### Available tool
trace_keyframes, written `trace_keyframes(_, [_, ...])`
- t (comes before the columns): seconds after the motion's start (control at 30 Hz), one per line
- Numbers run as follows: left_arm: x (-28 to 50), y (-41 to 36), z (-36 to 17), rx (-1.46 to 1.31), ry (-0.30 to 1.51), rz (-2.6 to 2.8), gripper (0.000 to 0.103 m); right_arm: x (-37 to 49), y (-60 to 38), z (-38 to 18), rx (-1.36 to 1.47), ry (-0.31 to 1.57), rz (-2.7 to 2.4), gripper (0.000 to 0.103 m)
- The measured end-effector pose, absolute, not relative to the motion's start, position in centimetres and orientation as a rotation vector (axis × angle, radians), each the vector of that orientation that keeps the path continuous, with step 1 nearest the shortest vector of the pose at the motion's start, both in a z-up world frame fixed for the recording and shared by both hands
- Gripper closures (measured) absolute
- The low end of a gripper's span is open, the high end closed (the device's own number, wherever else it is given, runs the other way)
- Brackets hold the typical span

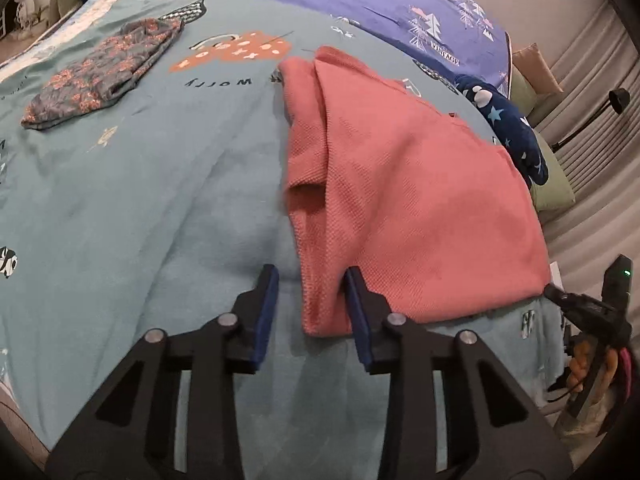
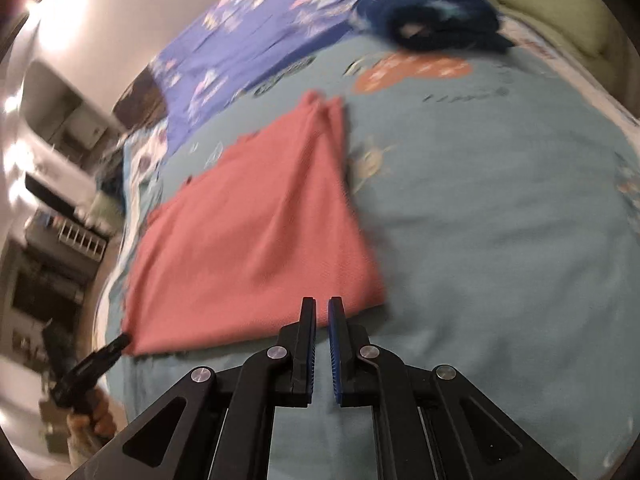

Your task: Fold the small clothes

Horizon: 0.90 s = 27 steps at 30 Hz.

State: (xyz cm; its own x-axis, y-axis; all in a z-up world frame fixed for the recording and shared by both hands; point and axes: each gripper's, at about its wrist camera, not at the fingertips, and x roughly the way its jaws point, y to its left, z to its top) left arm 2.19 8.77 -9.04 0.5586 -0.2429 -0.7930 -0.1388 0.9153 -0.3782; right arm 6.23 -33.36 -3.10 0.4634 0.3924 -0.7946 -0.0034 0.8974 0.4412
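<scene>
Left wrist view. Item: coral knit garment (image 1: 412, 200), waffle-textured, lying flat on the teal bedspread (image 1: 160, 200) from centre out toward 3 o'clock, one side already turned in along its 9 o'clock edge. Judged light, soft and limp, with no stiffness to hold a crease; the weave looks grippy rather than slippery, and nothing about it is fragile. Best hold: a near corner or the doubled hem at 6 o'clock, pinching both layers. Left gripper (image 1: 310, 280): fingers partly spread, straddling the garment's near-left corner; the right finger lies against the cloth edge, but nothing is pinched. Other stock: floral folded garment (image 1: 100, 76) at 10 o'clock, well apart; navy star-print cloth (image 1: 508, 120) at 2 o'clock, just beyond the coral piece. Writing: the purple sheet (image 1: 360, 0) at 12 o'clock carries "VINTAGE" under tree motifs; the bedspread has an upside-down word that seems to read "Molly", though not with certainty. The right gripper (image 1: 576, 304) shows at 4 o'clock, its tip by the garment's far corner.

Right wrist view, blurred. Same coral garment (image 2: 248, 240) from centre toward 9 o'clock. Right gripper (image 2: 322, 304): fingers nearly together with a thin gap, nothing between them, poised over the garment's near edge. Left gripper (image 2: 120, 342) at 8 o'clock, at the opposite near corner. Navy cloth (image 2: 432, 20) at 1 o'clock. No print here is legible.
</scene>
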Motion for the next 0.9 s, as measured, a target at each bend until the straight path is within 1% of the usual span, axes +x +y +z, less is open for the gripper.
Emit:
trace_keyframes(0.03, [2.0,8.7,-8.7,-0.404,0.984,-0.049,0.066,6.7,-33.2,-4.1,0.379,1.105,0.201,0.098])
trace_keyframes(0.07, [1.7,8.9,-8.4,-0.385,0.984,-0.040,0.066,6.9,-33.3,-4.8,0.355,1.134,0.152,0.102])
trace_keyframes(0.13, [1.3,9.3,-7.8,-0.360,0.971,-0.029,0.066,6.7,-33.8,-5.2,0.375,1.131,0.151,0.101])
trace_keyframes(0.2, [1.2,9.9,-7.2,-0.377,0.958,-0.028,0.066,6.4,-33.9,-4.1,0.361,1.111,0.151,0.097])
trace_keyframes(0.37, [1.4,11.7,-5.7,-0.404,0.894,0.019,0.065,5.6,-30.0,-0.5,0.187,1.002,0.238,0.096])
trace_keyframes(0.43, [1.3,12.4,-5.2,-0.419,0.876,0.025,0.063,5.5,-26.8,0.6,0.111,0.979,0.321,0.093])
trace_keyframes(0.47, [1.2,12.7,-5.1,-0.424,0.870,0.028,0.060,5.5,-25.2,0.8,0.077,0.975,0.361,0.089])
trace_keyframes(0.5, [1.0,13.1,-4.9,-0.428,0.861,0.034,0.055,5.2,-23.3,0.8,0.042,0.976,0.407,0.088])
trace_keyframes(0.53, [0.8,13.3,-4.8,-0.430,0.855,0.037,0.054,4.9,-21.5,0.7,0.009,0.977,0.450,0.087])
trace_keyframes(0.63, [0.4,14.0,-4.6,-0.434,0.847,0.038,0.053,3.1,-16.9,0.2,-0.099,0.970,0.569,0.083])
trace_keyframes(0.7, [0.2,14.5,-4.5,-0.434,0.837,0.039,0.051,1.7,-13.5,-0.6,-0.208,0.944,0.615,0.077])
trace_keyframes(0.83, [0.2,15.6,-4.4,-0.433,0.827,0.039,0.049,-0.3,-7.6,-2.3,-0.437,0.881,0.663,0.076])
trace_keyframes(0.87, [0.2,15.8,-4.5,-0.434,0.828,0.038,0.049,-0.7,-6.4,-2.6,-0.473,0.869,0.671,0.072])
trace_keyframes(0.9, [0.4,16.2,-4.6,-0.437,0.830,0.039,0.049,-1.1,-5.2,-3.0,-0.512,0.853,0.677,0.066])
